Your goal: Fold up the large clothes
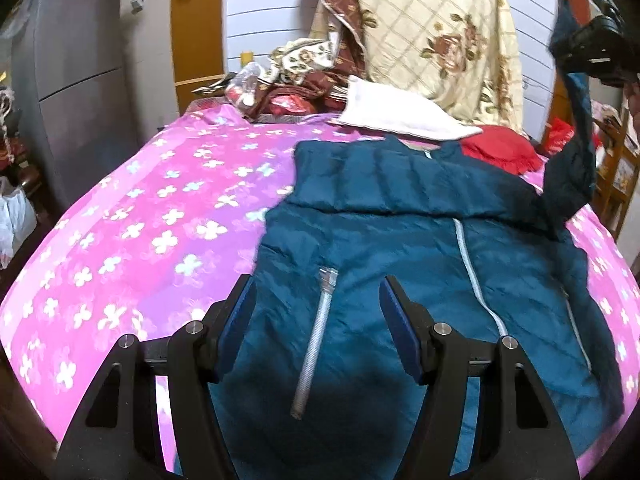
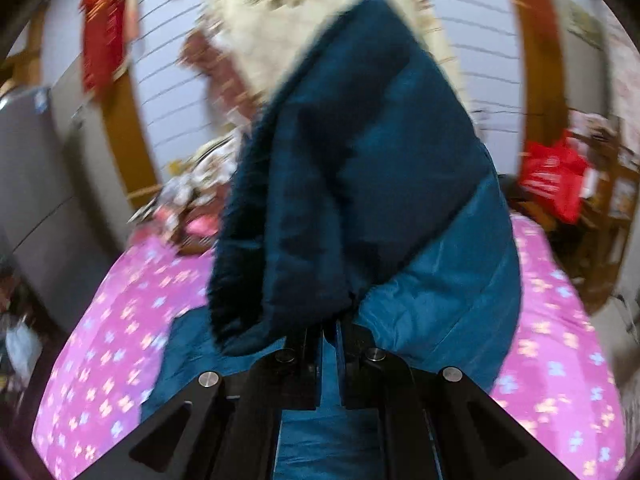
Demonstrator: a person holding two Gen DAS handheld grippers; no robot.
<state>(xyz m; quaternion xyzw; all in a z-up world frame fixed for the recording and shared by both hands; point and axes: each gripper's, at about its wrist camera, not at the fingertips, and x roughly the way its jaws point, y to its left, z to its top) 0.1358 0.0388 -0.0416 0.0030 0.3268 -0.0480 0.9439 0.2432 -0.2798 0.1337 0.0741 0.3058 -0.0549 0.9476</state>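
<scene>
A large teal puffer jacket lies front-up on the pink flowered bed, with one sleeve folded across its chest and silver zips showing. My left gripper is open and empty, low over the jacket's lower left panel beside a pocket zip. My right gripper is shut on the jacket's other sleeve and holds it raised above the bed. In the left wrist view the right gripper shows at the upper right with the sleeve hanging from it.
A white cloth, a red cloth and a heap of bedding lie at the bed's far end. A cream quilt hangs behind. A grey fridge stands left. A red bag sits right.
</scene>
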